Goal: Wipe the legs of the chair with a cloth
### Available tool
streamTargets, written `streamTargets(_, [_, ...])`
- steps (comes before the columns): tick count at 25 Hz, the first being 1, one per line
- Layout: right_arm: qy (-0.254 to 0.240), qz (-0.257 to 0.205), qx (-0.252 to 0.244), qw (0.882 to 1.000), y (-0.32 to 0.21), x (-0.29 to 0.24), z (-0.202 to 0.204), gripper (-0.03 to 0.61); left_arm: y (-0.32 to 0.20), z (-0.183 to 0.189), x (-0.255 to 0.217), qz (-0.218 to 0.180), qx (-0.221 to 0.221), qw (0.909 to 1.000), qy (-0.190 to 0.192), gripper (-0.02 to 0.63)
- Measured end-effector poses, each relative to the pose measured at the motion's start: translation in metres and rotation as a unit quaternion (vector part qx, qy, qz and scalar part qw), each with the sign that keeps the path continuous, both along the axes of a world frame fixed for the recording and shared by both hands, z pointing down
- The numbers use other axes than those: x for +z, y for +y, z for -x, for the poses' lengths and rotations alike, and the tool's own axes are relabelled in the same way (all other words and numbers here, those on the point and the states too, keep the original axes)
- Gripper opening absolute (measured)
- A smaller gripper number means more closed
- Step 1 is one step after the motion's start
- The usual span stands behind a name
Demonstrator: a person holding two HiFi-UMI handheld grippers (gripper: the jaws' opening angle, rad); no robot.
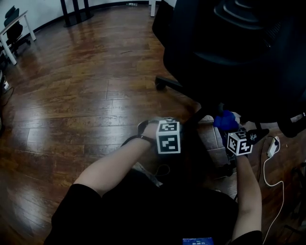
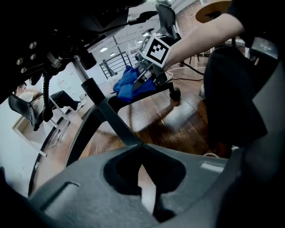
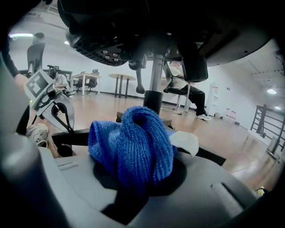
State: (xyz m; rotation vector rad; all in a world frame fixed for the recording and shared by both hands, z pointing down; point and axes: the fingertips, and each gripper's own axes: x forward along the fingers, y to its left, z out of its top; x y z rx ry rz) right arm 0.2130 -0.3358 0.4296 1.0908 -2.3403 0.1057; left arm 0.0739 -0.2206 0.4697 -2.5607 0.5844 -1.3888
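Note:
The black office chair (image 1: 239, 52) stands at the upper right, one base leg ending in a caster (image 1: 162, 82). My right gripper (image 3: 140, 176) is shut on a bunched blue cloth (image 3: 133, 140), held low beside the chair's centre column (image 3: 153, 84) and over a black leg (image 3: 211, 156). The head view shows the cloth (image 1: 224, 120) under the seat's edge. My left gripper (image 2: 141, 153) is shut, nothing visible between its jaws, its tips against another black leg (image 2: 111, 120). From there the cloth (image 2: 131, 84) appears beyond the column (image 2: 89, 87).
A white power strip with cable (image 1: 272, 146) lies on the wooden floor at the right. A white desk with chairs (image 1: 14, 33) stands far left, black stand legs (image 1: 76, 12) at the top. A seated person (image 3: 182, 91) is in the background.

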Motion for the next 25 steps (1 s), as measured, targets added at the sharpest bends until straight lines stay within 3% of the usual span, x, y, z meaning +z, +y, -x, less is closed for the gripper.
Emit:
streamTargets(3, [0.011, -0.017, -0.01, 1.0, 0.009, 0.004, -0.002, 0.084, 0.001, 0.0, 0.001, 0.001, -0.004, 1.0, 0.003, 0.001])
streamTargets(7, [-0.002, 0.006, -0.002, 1.0, 0.03, 0.014, -0.028, 0.084, -0.001, -0.001, 0.002, -0.009, -0.007, 0.9999, -0.006, 0.0])
streamTargets(14, [-0.033, 0.06, 0.001, 0.998, 0.12, 0.043, -0.113, 0.084, -0.001, 0.001, 0.004, -0.011, -0.009, 0.9998, -0.012, 0.0])
streamTargets(18, [-0.05, 0.063, 0.03, 0.996, 0.157, 0.056, -0.151, 0.083, 0.0, 0.001, 0.004, -0.009, -0.008, 0.9999, -0.011, 0.0])
streamTargets(22, [-0.009, 0.07, 0.024, 0.997, 0.144, 0.054, -0.145, 0.083, -0.001, 0.001, 0.003, -0.005, -0.009, 0.9999, -0.005, 0.001])
streamTargets(25, [0.002, 0.066, 0.001, 0.998, 0.112, 0.046, -0.113, 0.084, -0.001, 0.002, 0.003, -0.002, -0.005, 0.9999, -0.009, 0.0])
